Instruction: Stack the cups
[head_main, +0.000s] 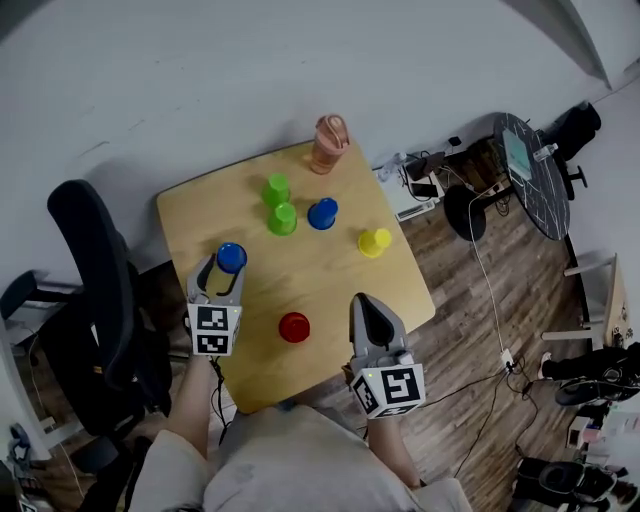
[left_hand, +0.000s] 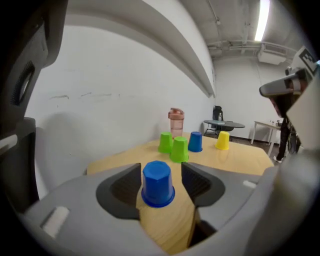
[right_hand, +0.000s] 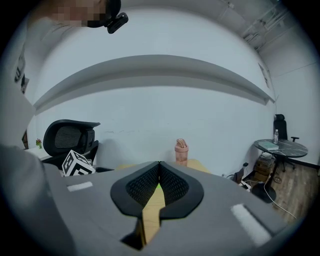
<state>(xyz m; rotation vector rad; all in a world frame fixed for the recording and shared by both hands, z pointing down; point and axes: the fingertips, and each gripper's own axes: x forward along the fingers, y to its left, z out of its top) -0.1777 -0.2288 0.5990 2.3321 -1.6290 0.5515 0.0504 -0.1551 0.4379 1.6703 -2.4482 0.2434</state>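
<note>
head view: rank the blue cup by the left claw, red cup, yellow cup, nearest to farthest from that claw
1. Near blue cup, between its jaws, left side.
2. Red cup, front middle.
3. Yellow cup, right side.

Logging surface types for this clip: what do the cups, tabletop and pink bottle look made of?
The blue cup, like the other cups: likely plastic, solid colour, faceted wall, soft sheen. The tabletop: light wood or wood-look laminate, matte, faint grain. The pink bottle: probably translucent plastic; too small to be sure.

Six coloured cups (head_main: 294, 327) stand inverted on the table (head_main: 330, 290).
</note>
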